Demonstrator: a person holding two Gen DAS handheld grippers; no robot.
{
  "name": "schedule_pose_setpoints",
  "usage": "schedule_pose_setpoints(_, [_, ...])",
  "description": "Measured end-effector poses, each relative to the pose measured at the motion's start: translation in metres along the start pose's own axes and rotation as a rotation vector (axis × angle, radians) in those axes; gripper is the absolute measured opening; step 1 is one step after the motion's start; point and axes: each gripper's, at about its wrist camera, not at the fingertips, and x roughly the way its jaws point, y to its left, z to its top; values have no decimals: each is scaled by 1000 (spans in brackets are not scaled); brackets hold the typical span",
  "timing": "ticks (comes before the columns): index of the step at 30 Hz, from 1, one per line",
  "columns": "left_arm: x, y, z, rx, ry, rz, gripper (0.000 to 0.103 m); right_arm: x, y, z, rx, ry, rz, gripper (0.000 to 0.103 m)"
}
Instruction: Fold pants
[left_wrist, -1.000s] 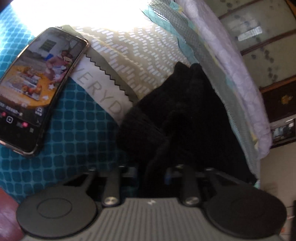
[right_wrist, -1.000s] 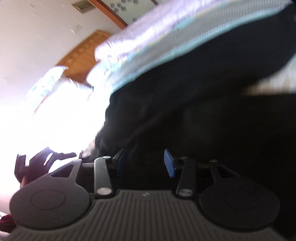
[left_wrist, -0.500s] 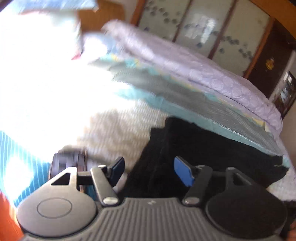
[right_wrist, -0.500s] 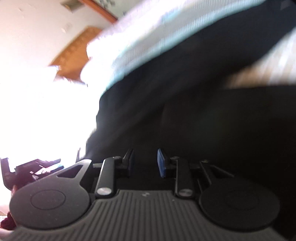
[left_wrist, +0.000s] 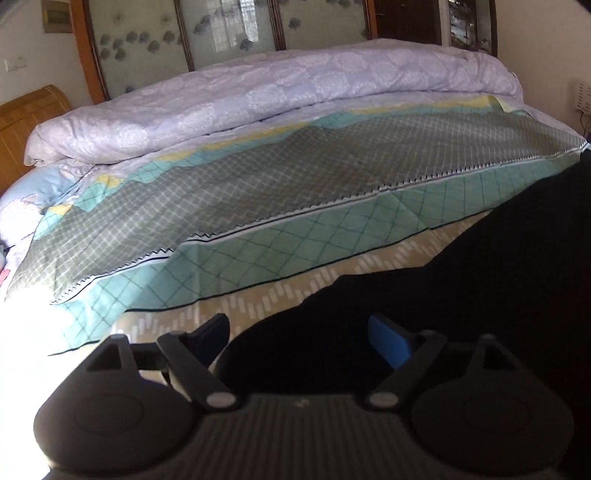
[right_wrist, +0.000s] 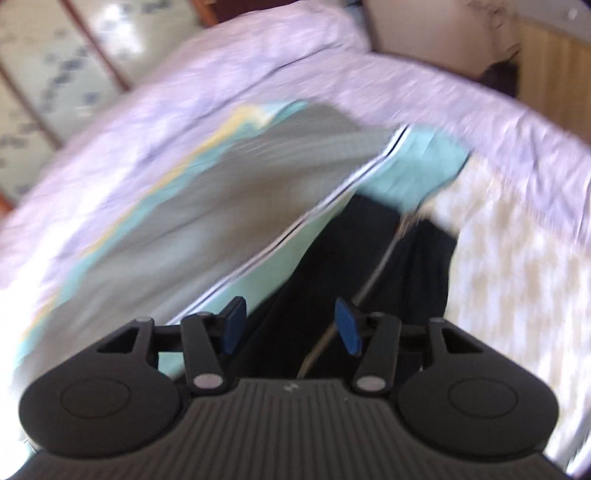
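Both grippers, left gripper (left_wrist: 299, 338) and right gripper (right_wrist: 290, 325), hover jaws spread over black pants (left_wrist: 461, 295)

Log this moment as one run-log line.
left tool: open | right tool: open | black pants: on bed, ungripped | quilt: rolled behind

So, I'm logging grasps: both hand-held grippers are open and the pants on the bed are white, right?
Not white: the pants are black, as the left wrist view shows. Both the left hand-held gripper and right hand-held gripper are open.
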Motion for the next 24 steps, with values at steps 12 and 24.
schedule_pose_setpoints(12, [-57,-5,7,-15,-101,12,10,12,-58,-2,65,-119,-8,6])
schedule_pose_setpoints(24, [-260,-49,-132,-94,-157,-112,10,-248,-278,-139,398,-200,322,6])
